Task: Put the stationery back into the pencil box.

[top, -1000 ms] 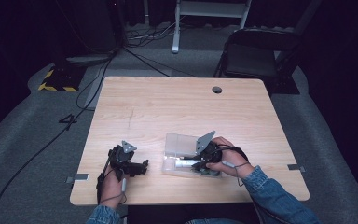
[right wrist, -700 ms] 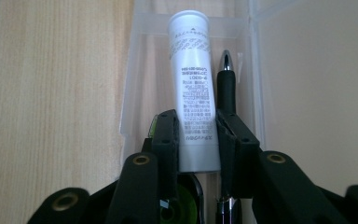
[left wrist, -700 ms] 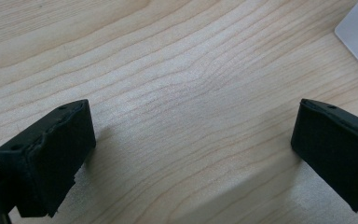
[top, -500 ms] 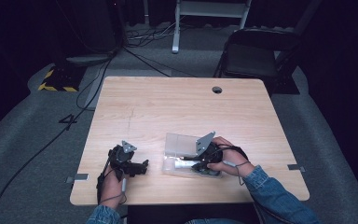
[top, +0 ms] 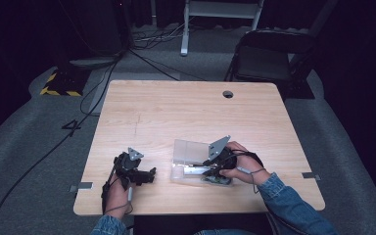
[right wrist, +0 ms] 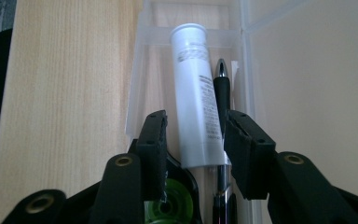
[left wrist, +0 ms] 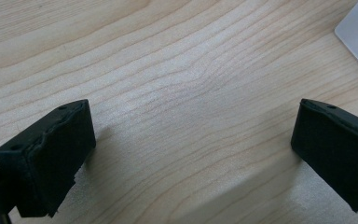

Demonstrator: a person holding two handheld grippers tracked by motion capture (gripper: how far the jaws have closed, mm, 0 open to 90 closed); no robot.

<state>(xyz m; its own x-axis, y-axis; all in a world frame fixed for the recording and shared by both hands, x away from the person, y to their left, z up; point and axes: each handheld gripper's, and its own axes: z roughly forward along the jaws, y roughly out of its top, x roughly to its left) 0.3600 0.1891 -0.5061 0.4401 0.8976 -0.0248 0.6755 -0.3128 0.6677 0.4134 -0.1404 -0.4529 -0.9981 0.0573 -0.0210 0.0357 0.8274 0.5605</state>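
White tube [right wrist: 196,93] lying in clear plastic case [right wrist: 137,84] beside pen [right wrist: 221,93]; light, stiff, slick, gripping mid-body. Right gripper [right wrist: 193,149] jaws just opening, straddling tube; left gripper [left wrist: 191,154] spreading wide, empty.

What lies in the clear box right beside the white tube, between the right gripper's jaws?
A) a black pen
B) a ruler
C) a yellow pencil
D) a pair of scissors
A: in the right gripper view a black pen with a silver tip lies alongside the white tube inside the clear box, both between the right gripper jaws.
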